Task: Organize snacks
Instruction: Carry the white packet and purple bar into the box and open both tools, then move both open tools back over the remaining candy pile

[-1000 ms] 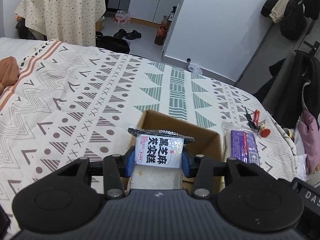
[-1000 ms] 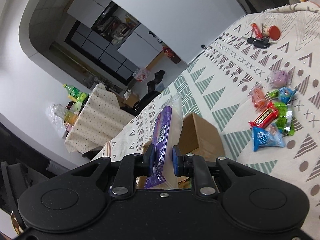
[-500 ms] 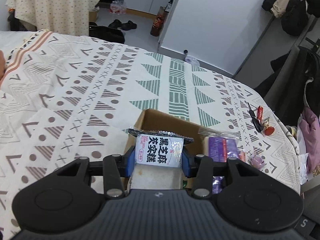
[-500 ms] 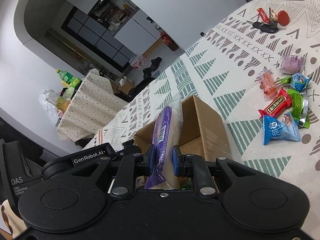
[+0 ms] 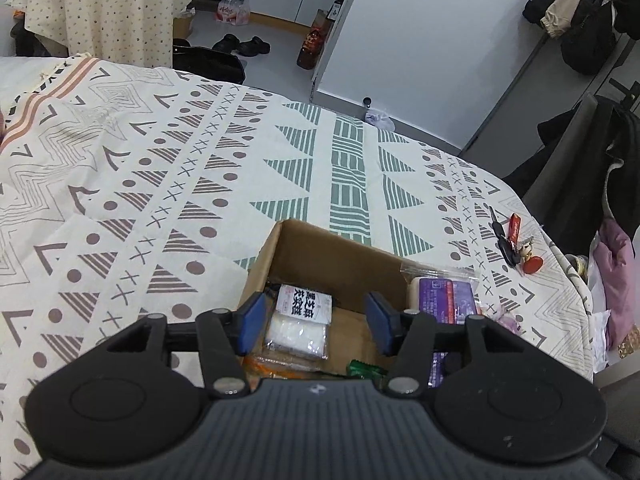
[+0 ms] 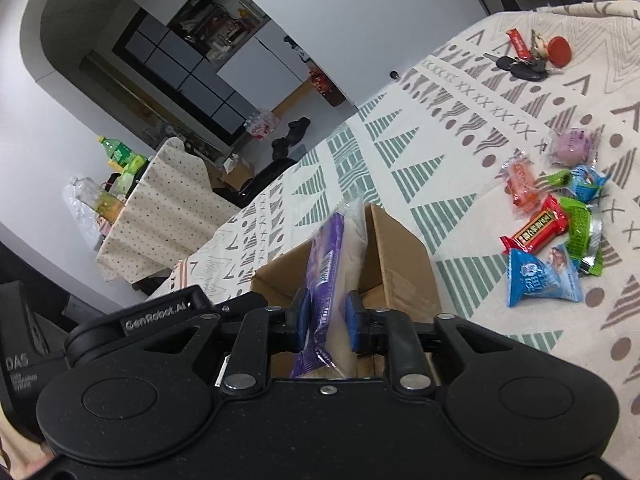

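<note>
On my left side, my left gripper (image 5: 314, 320) hangs over the cardboard box (image 5: 340, 252) with its blue pads spread wide and nothing between them; directly below, the white sesame-cake packet (image 5: 300, 320) lies flat on the box floor, clear of both pads, so I count that one as stowed. Beside it in the box I make out an orange wrapper (image 5: 276, 364) and a green one (image 5: 364, 370), partly hidden by the gripper body. Moving right, my right gripper (image 6: 327, 318) is clamped on the purple packet (image 6: 326, 264), which stands on edge just at the box's right wall; from the left wrist view it looks to sit at or over the rim, and I cannot tell whether it is inside yet. Further right on the patterned bedspread (image 6: 460, 152), a loose cluster of snacks (image 6: 556, 220) waits: red bar, blue bags, green, orange and purple-pink pieces. The keys (image 6: 524, 60) beyond them are not part of the job. I judge the sorting roughly midway: a few packed, one in hand, several left
</note>
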Motion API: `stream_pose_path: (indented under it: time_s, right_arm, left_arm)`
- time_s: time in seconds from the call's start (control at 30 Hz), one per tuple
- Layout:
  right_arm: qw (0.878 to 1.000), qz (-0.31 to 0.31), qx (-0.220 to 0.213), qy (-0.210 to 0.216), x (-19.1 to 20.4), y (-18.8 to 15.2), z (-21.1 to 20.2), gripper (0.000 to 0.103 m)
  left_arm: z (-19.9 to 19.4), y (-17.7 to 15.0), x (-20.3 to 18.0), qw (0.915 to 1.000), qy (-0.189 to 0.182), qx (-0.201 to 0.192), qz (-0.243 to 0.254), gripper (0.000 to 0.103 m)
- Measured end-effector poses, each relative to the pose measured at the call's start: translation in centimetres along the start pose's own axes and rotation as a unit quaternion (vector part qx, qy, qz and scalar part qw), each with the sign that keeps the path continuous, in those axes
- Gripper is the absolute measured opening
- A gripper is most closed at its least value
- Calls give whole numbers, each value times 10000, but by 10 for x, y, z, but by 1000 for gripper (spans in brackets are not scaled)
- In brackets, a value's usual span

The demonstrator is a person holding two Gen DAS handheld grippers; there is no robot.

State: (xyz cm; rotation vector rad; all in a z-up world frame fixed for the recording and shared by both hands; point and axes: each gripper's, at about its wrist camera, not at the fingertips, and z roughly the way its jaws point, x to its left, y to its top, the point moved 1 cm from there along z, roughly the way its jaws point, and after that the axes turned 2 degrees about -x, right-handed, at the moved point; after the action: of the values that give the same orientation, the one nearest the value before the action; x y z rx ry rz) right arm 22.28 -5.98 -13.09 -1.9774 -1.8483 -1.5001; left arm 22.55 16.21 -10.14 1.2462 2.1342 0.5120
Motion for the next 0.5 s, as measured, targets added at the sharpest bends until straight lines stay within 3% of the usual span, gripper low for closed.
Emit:
stream_pose_path:
  time_s: [0.27, 0.5]
  right_arm:
    - [9997, -19, -220, 56, -1, 9, -25, 36]
    - [9991, 83, -399, -69, -17, 17, -45, 57]
  left_arm:
    - [-18, -7, -7, 9997, 224, -105, 51, 79]
    - [-33, -14, -24, 9989, 322, -179, 277, 87]
